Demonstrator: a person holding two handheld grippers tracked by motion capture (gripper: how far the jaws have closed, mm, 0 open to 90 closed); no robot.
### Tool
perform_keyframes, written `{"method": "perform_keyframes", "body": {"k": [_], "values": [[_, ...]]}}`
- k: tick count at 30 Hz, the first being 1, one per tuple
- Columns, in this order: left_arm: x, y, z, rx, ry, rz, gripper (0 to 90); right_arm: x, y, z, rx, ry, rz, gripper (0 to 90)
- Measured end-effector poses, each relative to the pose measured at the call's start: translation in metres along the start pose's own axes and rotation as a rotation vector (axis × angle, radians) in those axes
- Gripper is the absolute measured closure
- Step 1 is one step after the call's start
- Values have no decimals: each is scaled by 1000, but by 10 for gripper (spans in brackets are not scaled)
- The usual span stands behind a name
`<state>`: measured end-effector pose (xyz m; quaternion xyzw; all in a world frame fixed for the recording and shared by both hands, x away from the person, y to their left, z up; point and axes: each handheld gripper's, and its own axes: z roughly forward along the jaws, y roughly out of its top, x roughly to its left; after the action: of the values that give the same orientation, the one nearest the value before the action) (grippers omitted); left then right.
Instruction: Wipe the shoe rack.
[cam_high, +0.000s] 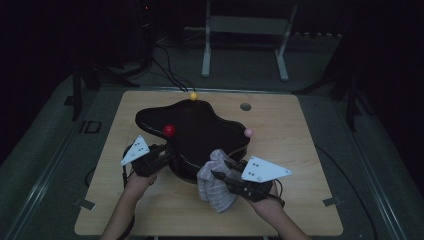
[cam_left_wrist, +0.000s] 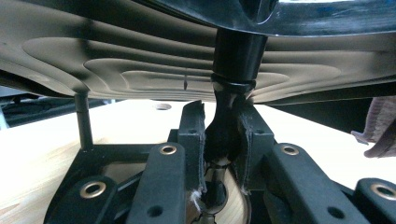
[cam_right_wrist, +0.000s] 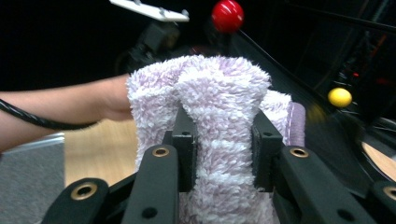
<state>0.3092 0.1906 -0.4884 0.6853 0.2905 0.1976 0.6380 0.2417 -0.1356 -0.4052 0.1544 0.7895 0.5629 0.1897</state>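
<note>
The left hand-held gripper (cam_left_wrist: 223, 140) clamps a leg of the black glossy stand (cam_high: 200, 127) mid-bench; the right hand-held gripper (cam_right_wrist: 223, 154) pinches the towel (cam_right_wrist: 219, 121) at its near edge — a hard wipe could tip it.

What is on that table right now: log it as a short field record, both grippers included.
surface: light wooden table
main object: glossy black wavy-edged tray on short legs, with red, yellow and pink balls at its rim
left gripper: shut on a black leg under the tray
right gripper: shut on a fluffy pale lilac towel
towel position: at the tray's near edge in the high view
</note>
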Motion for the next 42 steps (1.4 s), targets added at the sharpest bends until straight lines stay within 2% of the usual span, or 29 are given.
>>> {"method": "perform_keyframes", "body": {"k": [5,6,8,10,13,16,18,23,24,27,31,35,42], "values": [[1,-1,0,-5,-3,-8,748,-8,-14,-3,48,-46,20,695],[1,-1,0,-6,-3,-9,748,-10,-18,-3,59,-52,38,695],[0,-1,0,-5,-3,-7,748,-12,-20,-3,70,-46,54,695],[0,0,0,-3,-1,-4,748,-10,-15,-5,63,-44,42,695],[0,0,0,-2,1,-5,748,-4,2,-3,24,-16,-4,692],[0,0,0,2,2,-2,748,4,20,6,1,17,-56,669],[-1,0,0,2,3,-4,748,9,30,16,-3,35,-72,650],[0,0,0,2,1,-8,748,14,39,37,4,57,-94,596],[0,0,0,1,2,-7,748,13,40,42,15,71,-79,593],[1,1,0,2,-2,-9,748,14,40,44,11,66,-86,595],[1,0,0,-3,-8,1,748,13,36,40,4,69,-75,610],[2,-1,1,-8,-17,-6,748,5,26,29,-15,80,-39,609],[2,-1,2,-5,-24,-6,749,-5,12,10,-24,48,-12,657]]}}
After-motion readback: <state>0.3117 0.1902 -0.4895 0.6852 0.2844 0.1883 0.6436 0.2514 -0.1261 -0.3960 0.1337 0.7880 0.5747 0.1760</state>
